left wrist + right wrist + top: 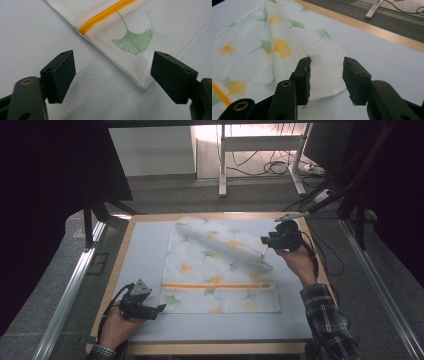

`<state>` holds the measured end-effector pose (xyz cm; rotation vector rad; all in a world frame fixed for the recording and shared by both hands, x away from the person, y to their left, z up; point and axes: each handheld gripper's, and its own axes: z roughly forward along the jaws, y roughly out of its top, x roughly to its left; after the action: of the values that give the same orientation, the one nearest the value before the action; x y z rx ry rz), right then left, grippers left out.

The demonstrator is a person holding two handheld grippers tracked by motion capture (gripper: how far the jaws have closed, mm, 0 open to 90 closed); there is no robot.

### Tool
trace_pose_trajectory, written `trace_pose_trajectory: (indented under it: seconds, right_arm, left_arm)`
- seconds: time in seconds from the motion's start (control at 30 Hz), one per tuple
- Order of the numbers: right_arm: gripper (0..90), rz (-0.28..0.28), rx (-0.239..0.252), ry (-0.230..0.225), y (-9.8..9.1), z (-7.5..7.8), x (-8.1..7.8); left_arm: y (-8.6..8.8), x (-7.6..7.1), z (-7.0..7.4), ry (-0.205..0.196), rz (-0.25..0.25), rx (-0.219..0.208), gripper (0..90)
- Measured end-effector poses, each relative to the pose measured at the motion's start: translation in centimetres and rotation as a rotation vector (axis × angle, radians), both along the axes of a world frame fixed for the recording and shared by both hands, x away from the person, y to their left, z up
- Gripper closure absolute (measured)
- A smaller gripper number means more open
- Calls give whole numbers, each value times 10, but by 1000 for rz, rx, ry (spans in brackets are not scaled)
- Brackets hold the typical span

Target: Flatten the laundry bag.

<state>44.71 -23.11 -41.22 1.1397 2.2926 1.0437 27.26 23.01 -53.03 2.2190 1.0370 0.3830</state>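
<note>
On the surface (145, 250), your right claw (266, 240) stands spread off the folded cloth (220, 270). Keep your left claw (159, 308), also spread, low, then pinch the near corner squarely.

There are no words, numbers or signs to read in these pictures. The cloth bag (220, 270) has only leaf pictures and an orange zip on it, with no writing. The black grippers carry no letters either.

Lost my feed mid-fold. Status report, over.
Left gripper open, at cloth bag's near corner. Right gripper open, nothing between pads, beside folded-over flap. Nothing in the way.
</note>
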Motion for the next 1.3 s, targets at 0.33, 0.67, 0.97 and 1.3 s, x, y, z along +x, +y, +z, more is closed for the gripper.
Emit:
trace_pose_trajectory:
  seconds: [0.33,0.67,0.97,1.3]
  right_arm:
    - [533,9,-9,47,-31,-52,-49]
    - [481,20,-28,93,-32,-74,-53]
    - [482,24,-34,122,-30,-86,-51]
    - [880,8,-70,213,-20,-96,-45]
  left_arm:
    - [-11,11,-4,83,-51,-3,762]
    - [-13,-7,3,130,-146,17,878]
    - [-7,-29,7,149,-196,62,875]
    - [5,-24,2,149,-159,6,867]
